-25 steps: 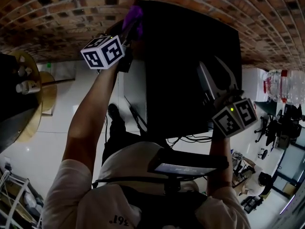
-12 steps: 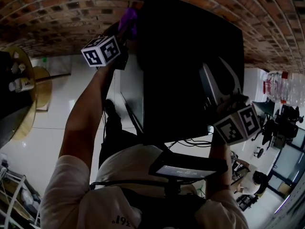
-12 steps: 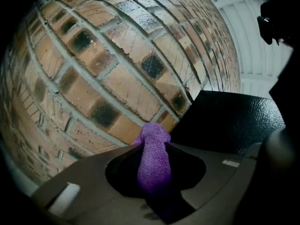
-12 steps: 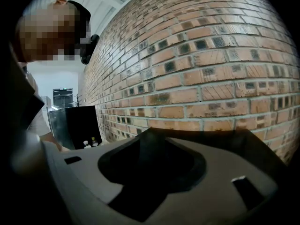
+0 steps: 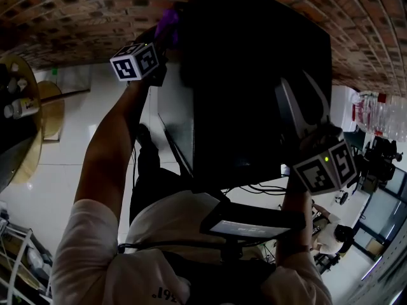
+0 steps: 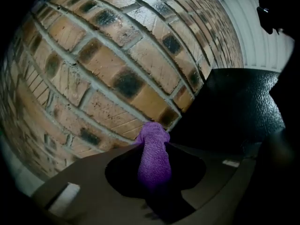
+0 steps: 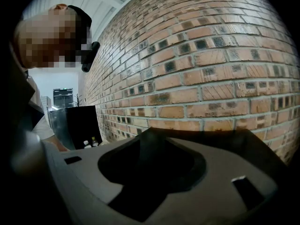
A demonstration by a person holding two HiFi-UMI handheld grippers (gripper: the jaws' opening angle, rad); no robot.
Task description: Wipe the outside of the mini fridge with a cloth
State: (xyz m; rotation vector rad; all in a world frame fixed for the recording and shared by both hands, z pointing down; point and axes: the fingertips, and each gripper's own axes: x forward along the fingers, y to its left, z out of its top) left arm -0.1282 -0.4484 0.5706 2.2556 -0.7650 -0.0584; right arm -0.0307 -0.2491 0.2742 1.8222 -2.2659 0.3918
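Mid-stroke: purple cloth [image 5: 169, 23] on the mini fridge [image 5: 248, 75]

The left gripper [image 5: 166, 43], fingers clamped on the purple cloth, has slid along the fridge's eleven o'clock edge, so wiping is under way. The right gripper [image 5: 304, 103], at four o'clock, holds its fingers [image 5: 289, 107] apart against the black panel. Whether they touch it is hard to tell, and the dark casing hides its own detail.

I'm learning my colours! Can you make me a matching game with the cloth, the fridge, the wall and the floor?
Things:
1 cloth
2 fridge
3 wall
4 floor

Colours:
A white
B purple
C reddish-brown
D black

Pairs: 1-B, 2-D, 3-C, 4-A
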